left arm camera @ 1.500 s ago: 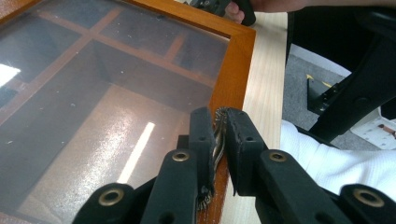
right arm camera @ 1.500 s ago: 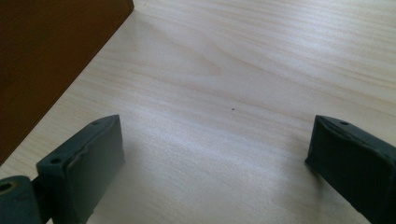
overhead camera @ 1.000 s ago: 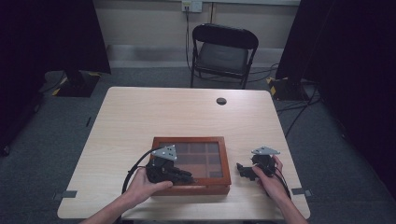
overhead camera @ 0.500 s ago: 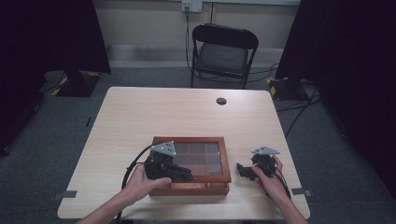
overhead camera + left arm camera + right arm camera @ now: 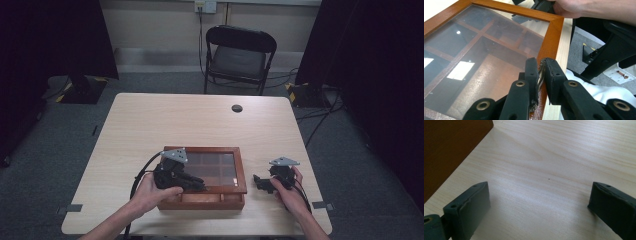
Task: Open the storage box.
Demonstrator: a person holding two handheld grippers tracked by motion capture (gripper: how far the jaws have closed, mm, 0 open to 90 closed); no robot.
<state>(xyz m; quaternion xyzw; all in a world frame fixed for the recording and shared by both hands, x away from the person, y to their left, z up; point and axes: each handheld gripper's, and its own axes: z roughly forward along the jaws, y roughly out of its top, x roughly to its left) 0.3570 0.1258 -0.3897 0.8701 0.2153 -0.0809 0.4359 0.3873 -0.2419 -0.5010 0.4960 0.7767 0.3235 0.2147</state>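
the wooden box (image 5: 200, 196) with a glass lid is sitting near the front edge of the table (image 5: 165, 120), between the two hands. the left gripper (image 5: 541, 72) is resting over the lid's front right part, and in the left gripper view its jaws are pinching a small metal clasp (image 5: 540, 75) at the lid's front frame, nearly closed with only that thin piece between them. through the glass, wooden dividers are showing inside the box. the right gripper (image 5: 261, 183) is lying on the table just right of the box, apart from it, and in the right gripper view its jaws are standing wide apart over bare tabletop with nothing between them. a folding chair (image 5: 239, 56) is standing beyond the table's far side.
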